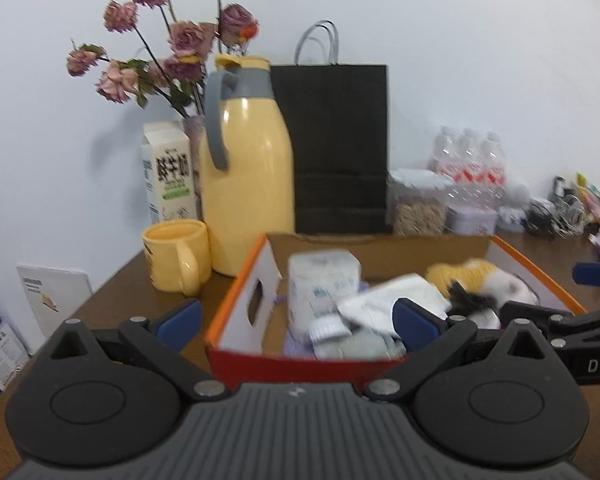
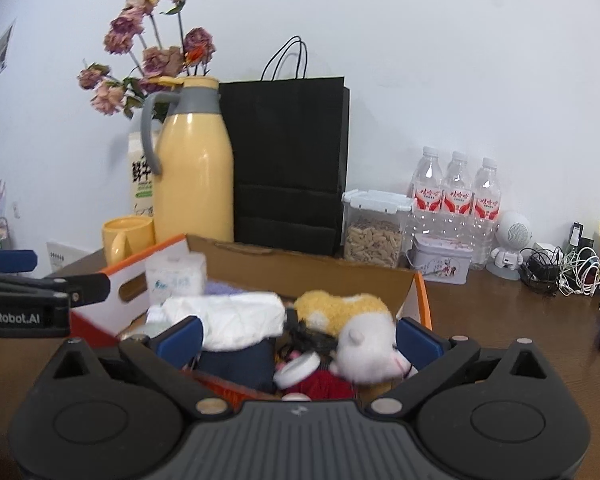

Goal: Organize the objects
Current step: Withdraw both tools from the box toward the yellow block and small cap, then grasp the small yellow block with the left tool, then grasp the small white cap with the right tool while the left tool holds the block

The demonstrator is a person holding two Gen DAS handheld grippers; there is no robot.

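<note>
- Right gripper at six o'clock, blue pads spread wide, nothing pinched between them.
- Cardboard box dead centre, packed: plush toy, white cloth, tissue pack.
- Left gripper pokes in at nine o'clock.
- Yellow thermos at eleven o'clock, black paper bag at twelve.
- Water bottles at two o'clock.

Brown table: open box, yellow jug, 3 bottles.
</note>
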